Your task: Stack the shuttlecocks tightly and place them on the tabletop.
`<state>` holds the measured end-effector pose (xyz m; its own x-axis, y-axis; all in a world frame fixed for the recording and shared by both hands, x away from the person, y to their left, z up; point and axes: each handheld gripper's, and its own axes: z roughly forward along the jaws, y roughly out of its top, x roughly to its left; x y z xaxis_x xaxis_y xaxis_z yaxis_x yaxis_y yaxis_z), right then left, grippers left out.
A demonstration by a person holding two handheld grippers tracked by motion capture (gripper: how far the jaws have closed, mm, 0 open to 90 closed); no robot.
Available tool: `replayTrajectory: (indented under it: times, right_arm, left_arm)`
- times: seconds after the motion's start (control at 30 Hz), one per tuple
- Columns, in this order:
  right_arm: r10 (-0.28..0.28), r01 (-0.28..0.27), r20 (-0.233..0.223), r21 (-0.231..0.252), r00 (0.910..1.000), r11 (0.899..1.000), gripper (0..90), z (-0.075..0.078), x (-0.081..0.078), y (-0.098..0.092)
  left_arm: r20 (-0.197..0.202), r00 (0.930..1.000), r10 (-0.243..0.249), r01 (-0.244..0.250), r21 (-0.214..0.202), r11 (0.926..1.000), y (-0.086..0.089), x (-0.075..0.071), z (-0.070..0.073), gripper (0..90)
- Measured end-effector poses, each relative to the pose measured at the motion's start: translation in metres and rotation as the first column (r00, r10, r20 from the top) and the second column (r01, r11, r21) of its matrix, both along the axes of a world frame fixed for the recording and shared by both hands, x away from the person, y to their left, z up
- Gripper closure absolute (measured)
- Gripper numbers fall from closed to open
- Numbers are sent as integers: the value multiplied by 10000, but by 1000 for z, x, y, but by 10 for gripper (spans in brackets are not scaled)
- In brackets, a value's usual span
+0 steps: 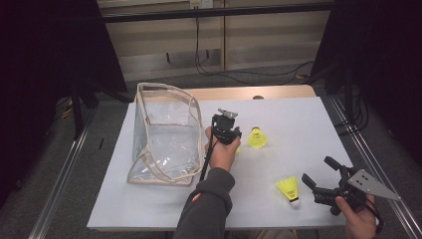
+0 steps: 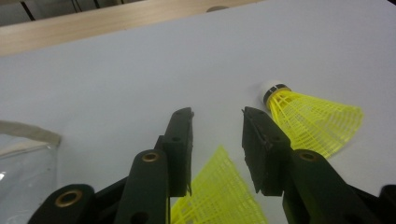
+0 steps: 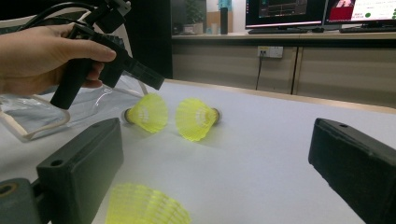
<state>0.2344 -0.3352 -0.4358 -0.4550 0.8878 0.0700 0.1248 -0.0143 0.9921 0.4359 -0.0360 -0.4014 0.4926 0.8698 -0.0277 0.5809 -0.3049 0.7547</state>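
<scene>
Now your left claw (image 2: 217,116) stands partly spread over a yellow shuttlecock (image 2: 219,196), whose mesh skirt lies between the jaws with neither pad pressing on it. It rests on the white surface (image 1: 298,124), just beside the second shuttlecock (image 1: 257,138) and near the clear bag (image 1: 164,134). Your right claw (image 3: 215,158) is spread wide and holds nothing, low over the surface at the near right, with a third shuttlecock (image 1: 289,190) just beside it.

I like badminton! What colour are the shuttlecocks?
Bright yellow shuttlecocks, clearest in the right gripper view.
</scene>
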Motion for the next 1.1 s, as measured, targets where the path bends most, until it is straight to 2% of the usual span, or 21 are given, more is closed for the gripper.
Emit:
replayTrajectory:
  times: [0.4, 0.53, 0.77, 1.1]
  right_arm:
    - [-43, 43, 75, -5, 10000, 10000, 27, 1, 0, -1]
    - [-54, 54, 76, -17, 10000, 10000, 27, 1, 0, -1]
    - [-52, 52, 71, 18, 10000, 10000, 27, 1, 0, -1]
    - [-79, 79, 51, 29, 10000, 10000, 27, 1, 0, -1]
  left_arm:
    - [-286, 9993, -235, 244, 342, 9991, -1, 0, -3, 688]
    - [-332, 9990, -287, 295, 242, 9993, -1, -1, -4, 734]
    - [-418, 9981, -443, 457, 326, 9984, -1, -2, -5, 790]
    - [-433, 9980, -468, 480, 250, 9985, 0, -2, -4, 785]
